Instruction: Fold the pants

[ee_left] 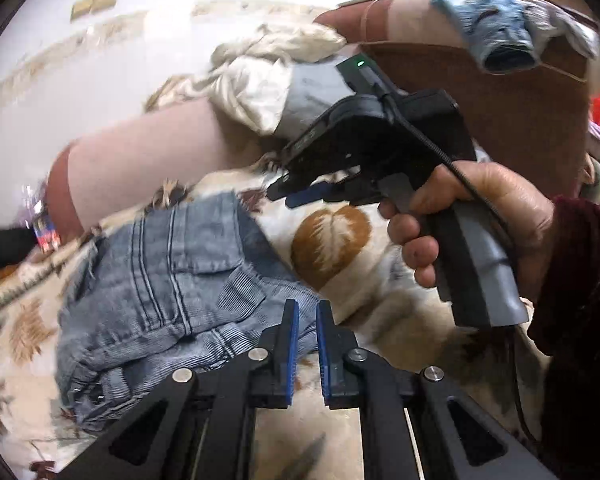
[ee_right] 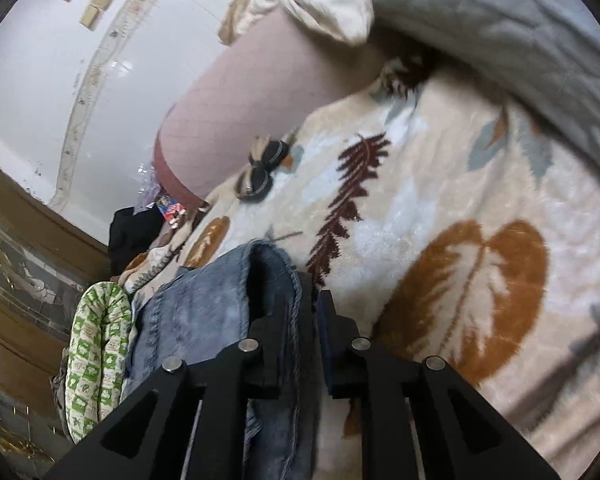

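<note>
**Soft denim on a plush bed: where we would grip**

The faded blue denim pants lie bunched on the cream fleece blanket with brown leaf prints that covers the bed, a pink bolster cushion behind them. We judge the cloth limp but fairly heavy for fabric: it will sag, and the thick seams and hems should give the surest hold, since single layers may slip from the pads.

Our left tool hovers just past a ribbed edge of the denim, jaws nearly together with nothing between them. Our right tool, held in a person's hand, has a folded denim edge lying against its left finger; its jaws stand slightly apart, and we cannot tell whether they pinch it.
</note>
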Demonstrator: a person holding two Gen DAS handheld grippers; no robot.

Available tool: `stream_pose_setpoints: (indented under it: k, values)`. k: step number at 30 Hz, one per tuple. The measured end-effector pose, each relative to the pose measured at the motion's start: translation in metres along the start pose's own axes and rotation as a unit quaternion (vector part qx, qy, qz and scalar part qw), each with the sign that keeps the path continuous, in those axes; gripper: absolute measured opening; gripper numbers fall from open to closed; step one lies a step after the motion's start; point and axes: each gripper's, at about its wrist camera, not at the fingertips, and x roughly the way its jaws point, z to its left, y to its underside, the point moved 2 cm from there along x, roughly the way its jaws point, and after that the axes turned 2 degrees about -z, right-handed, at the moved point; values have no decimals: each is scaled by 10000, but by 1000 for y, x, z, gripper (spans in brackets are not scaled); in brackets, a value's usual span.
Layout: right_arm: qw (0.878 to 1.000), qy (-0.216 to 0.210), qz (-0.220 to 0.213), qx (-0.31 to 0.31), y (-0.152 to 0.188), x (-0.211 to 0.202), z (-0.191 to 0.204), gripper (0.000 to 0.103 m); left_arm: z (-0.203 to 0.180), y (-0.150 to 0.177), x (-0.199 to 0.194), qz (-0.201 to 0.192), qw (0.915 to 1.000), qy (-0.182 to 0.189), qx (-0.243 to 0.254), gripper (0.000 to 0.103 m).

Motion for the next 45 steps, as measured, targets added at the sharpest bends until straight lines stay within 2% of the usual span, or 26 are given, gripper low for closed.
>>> stream_pose_setpoints:
  k: [3, 5, 7, 9, 10, 13, 15, 17, 18, 20, 23, 26, 29, 33, 45]
  values:
    - [9995, -56, -104, -284, 11, -20, 17, 32, -6, -7, -23, -155, 9998, 12, 128, 10]
    - [9983, -134, -133, -557, 18, -30, 31, 38, 7, -14, -39, -292, 9994, -191, 22, 12]
    - [9960, -320, -171, -813, 23, -36, 50, 39, 29, -19, -48, -353, 9982, -448, -196, 26]
    - [9944, -512, -194, -908, 24, -34, 65, 40, 62, -22, -57, -526, 9932, -942, -439, 59]
    - [9935, -601, -184, -950, 23, -30, 74, 40, 86, -22, -62, -563, 9874, -1366, -573, 64]
    - [9904, -689, -180, -1188, 20, -13, 98, 45, 135, -15, -67, -604, 9750, -1942, -892, 64]
    - [9891, -698, -127, -1291, 20, 4, 108, 49, 166, -6, -58, -429, 9683, -2160, -1179, 64]
    - [9889, -663, -4, -1326, 22, 23, 112, 49, 181, 4, -48, -333, 9644, -2296, -1270, 64]
    - [9886, -647, 53, -1355, 23, 31, 114, 49, 189, 9, -38, -176, 9628, -2411, -1211, 64]
    - [9878, -569, 100, -1447, 28, 46, 117, 49, 198, 17, -24, 85, 9620, -2414, -1277, 64]
    - [9848, -309, 327, -1676, 40, 67, 120, 50, 203, 30, -16, 311, 9595, -2398, -1447, 64]
    - [9808, 60, 498, -1884, 54, 82, 121, 54, 204, 38, -8, 476, 9583, -2449, -1397, 64]
    - [9801, 190, 631, -1871, 62, 87, 115, 59, 203, 42, -1, 555, 9568, -2492, -1388, 64]
    - [9826, 130, 864, -1641, 66, 92, 100, 60, 203, 42, 8, 641, 9557, -2566, -1293, 65]
    - [9841, 21, 1150, -1354, 70, 103, 84, 61, 201, 47, 13, 768, 9526, -2648, -1287, 65]
